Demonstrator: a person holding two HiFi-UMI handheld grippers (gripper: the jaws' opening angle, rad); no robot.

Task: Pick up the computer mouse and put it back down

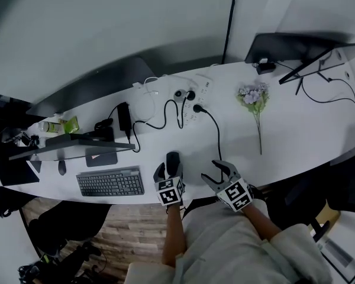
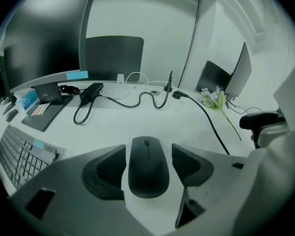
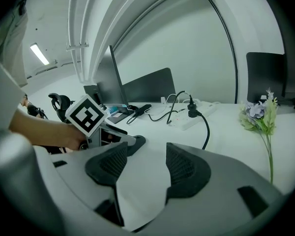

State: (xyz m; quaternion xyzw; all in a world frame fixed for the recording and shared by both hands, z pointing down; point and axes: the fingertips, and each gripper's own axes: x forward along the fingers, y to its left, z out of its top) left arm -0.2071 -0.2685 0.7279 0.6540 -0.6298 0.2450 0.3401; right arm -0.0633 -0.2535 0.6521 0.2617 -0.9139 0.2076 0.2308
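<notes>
The black computer mouse [image 1: 173, 160] [image 2: 147, 168] lies flat on the white desk [image 1: 284, 135] near its front edge. My left gripper [image 1: 170, 171] [image 2: 148, 149] is open and straddles it. One pad stands on each side of the mouse with a thin gap of desk showing, so neither pad presses on it. My right gripper [image 1: 220, 171] [image 3: 142, 161] is open just to the right, low over bare desk, with nothing between its fingers. In the right gripper view the left gripper's marker cube [image 3: 86, 114] and the hand holding it show at the left.
A grey keyboard [image 1: 110, 183] [image 2: 17, 151] lies left of the mouse. A black cable [image 1: 216, 129] [image 2: 211, 124] runs from a power strip [image 1: 195, 99] toward the grippers. Artificial flowers [image 1: 254, 96] lie to the right. Monitors stand at the left [image 1: 71, 142] and the far right [image 1: 296, 46].
</notes>
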